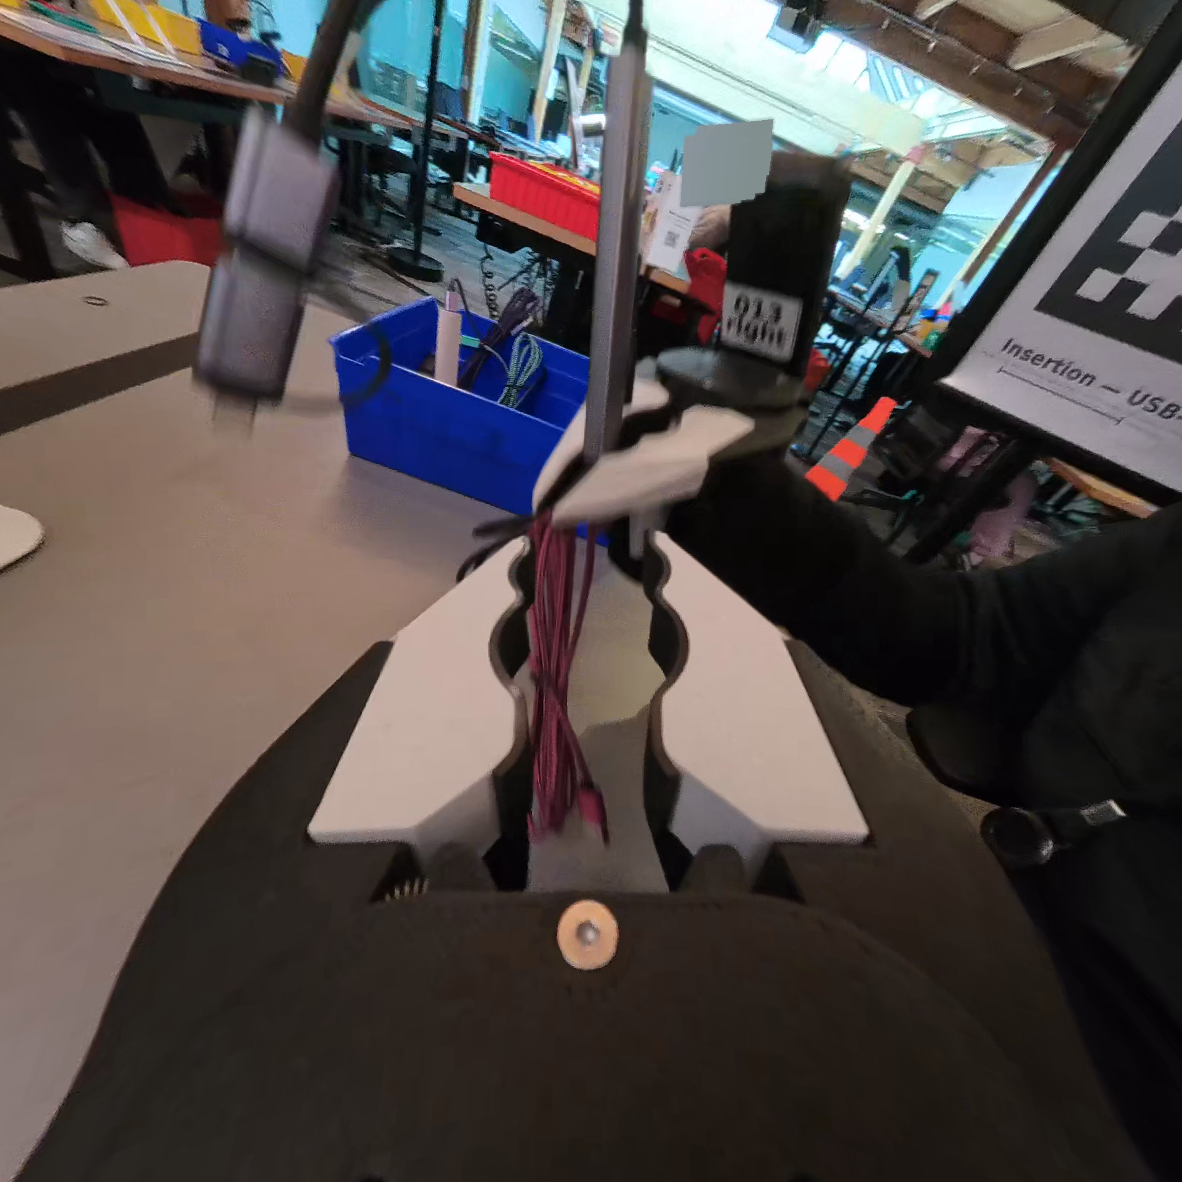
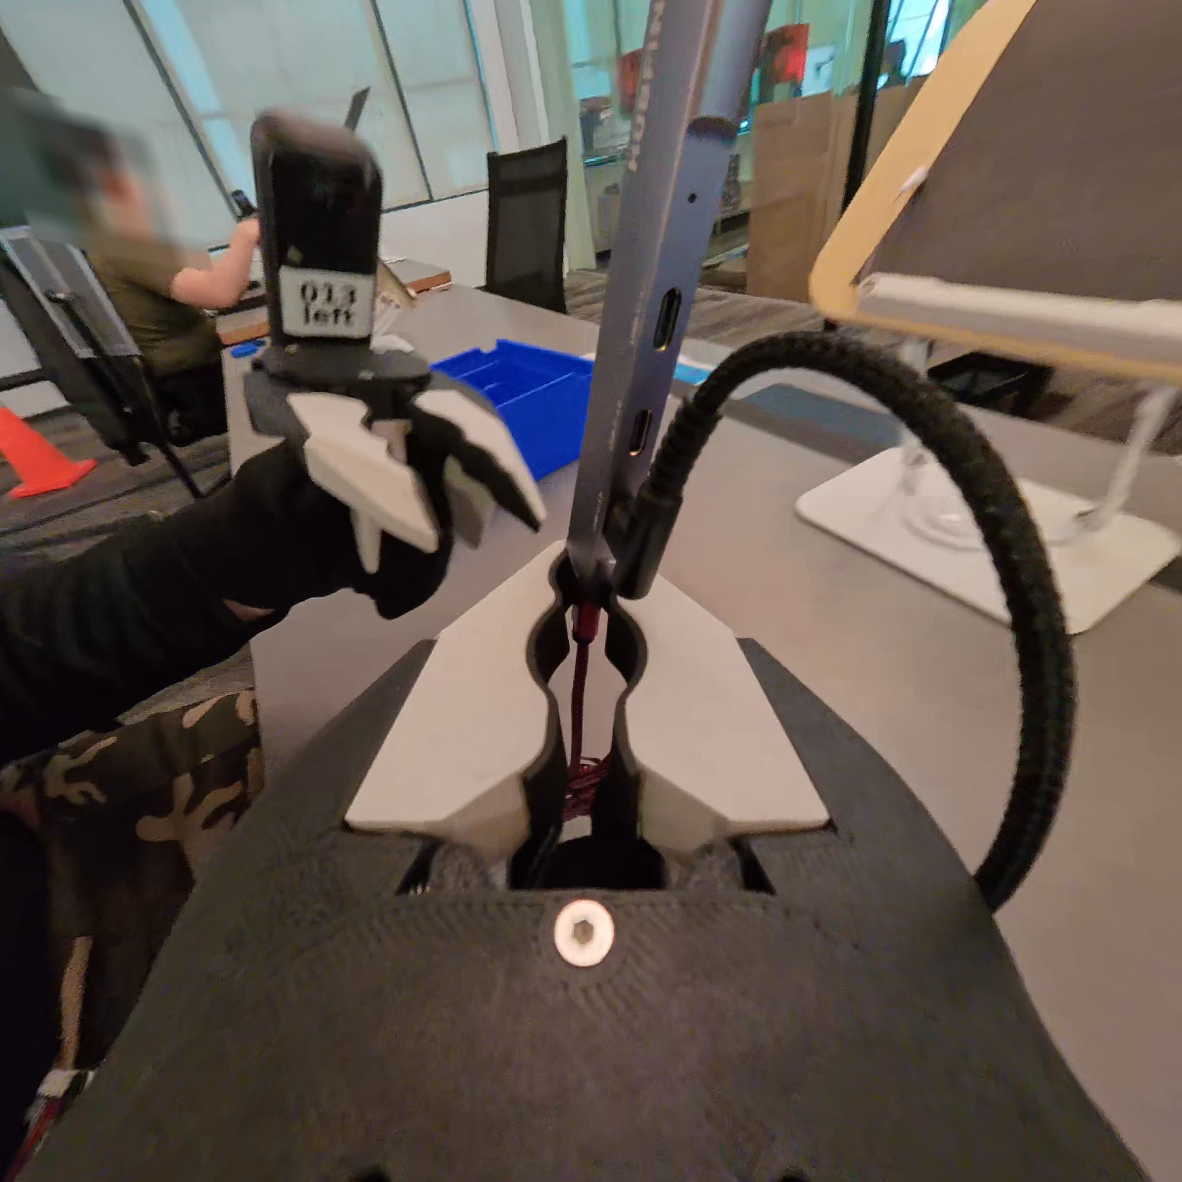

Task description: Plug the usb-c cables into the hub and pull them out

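Nearest the right wrist camera, the right tongs [image 2: 585, 579] pinch the lower end of the grey hub [image 2: 646, 307], which rises upright and tilts slightly to the right out of the fingertips [image 2: 512, 601]. A red braided cable [image 2: 582, 691] is plugged into the hub's bottom end, its plug sitting right between the closed tips, and its cord drops down through the gap between the fingers. Two free ports show on the hub's narrow side. Just beside the tips on the right, a thick black braided cable [image 2: 985, 486] leaves the hub's lower edge and loops up and over to the right.

From the left wrist camera, the left tongs [image 1: 585, 556] stand spread apart with nothing between them. The loose bundle of red cable [image 1: 563, 691] hangs in the gap between the fingers, and I cannot tell whether it touches either one. Beyond the tips, the right tongs [image 1: 563, 499] hold the hub [image 1: 617, 256] upright, just above the left tips. The black cable's far end [image 1: 268, 256], a grey block, swings blurred at upper left.

On the grey table [image 1: 192, 575] behind sits a blue bin [image 1: 448, 428] with coiled cables inside, and a white stand [image 2: 998, 556] rests on the right.
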{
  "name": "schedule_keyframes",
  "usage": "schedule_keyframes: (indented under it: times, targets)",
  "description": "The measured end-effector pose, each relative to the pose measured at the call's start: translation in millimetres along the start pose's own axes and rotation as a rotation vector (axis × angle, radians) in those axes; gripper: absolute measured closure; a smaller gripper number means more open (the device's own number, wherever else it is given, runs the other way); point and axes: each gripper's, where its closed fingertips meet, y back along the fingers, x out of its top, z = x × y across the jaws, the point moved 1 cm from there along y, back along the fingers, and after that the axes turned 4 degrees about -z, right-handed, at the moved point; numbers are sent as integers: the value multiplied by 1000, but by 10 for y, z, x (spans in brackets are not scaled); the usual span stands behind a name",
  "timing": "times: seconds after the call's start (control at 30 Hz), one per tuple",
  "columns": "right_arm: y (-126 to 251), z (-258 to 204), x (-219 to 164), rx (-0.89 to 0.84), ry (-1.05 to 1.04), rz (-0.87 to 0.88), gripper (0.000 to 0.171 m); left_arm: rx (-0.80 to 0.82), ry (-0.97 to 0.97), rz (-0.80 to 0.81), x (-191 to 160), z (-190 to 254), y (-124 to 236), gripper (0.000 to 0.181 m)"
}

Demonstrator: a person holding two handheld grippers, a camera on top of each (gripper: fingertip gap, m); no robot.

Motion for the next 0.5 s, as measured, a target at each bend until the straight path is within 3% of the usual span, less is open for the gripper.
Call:
schedule_keyframes:
  times: [0.2, 0.33, 0.5]
  targets:
    - [678, 614, 895, -194, 122, 55, 171, 94, 91, 93, -214, -249, 345, 143]
    - [1273, 1236, 1435, -416, 199, 75, 171, 109, 179, 138, -457, -368, 504, 145]
    - [1779, 2115, 1403, -661, 208, 9, 170, 133, 220, 130, -666, -460, 569, 146]
